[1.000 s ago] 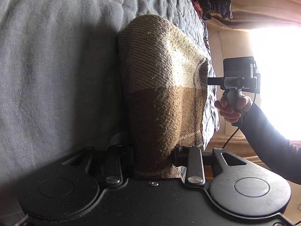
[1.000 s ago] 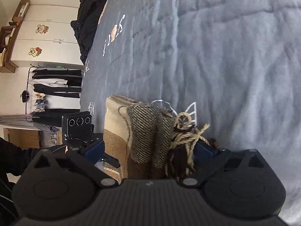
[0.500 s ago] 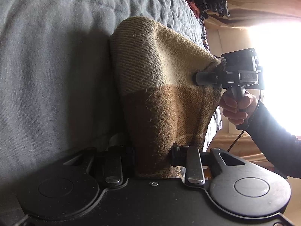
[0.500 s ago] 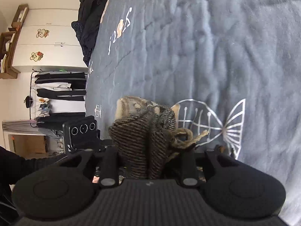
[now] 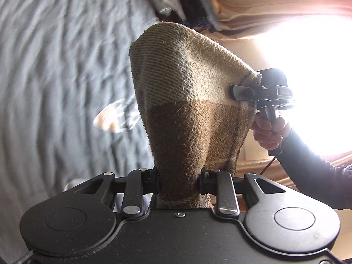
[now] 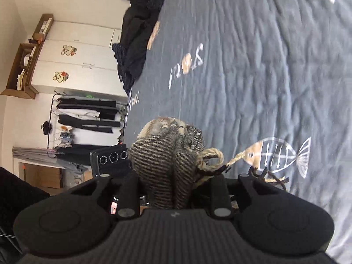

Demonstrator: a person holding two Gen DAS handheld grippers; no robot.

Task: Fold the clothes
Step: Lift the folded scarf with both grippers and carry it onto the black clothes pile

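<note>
Gripping the woven scarf, both claws hold it above the bedspread.

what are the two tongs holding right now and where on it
Both grip the woven scarf: left tongs on its brown end, right tongs on the bunched fringed end.

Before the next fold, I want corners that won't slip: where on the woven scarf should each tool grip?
Grip the scarf at its two end corners, coming in along the edge from opposite sides, as now: bunched weave fills both tools, and the fringe marks the end.
</note>
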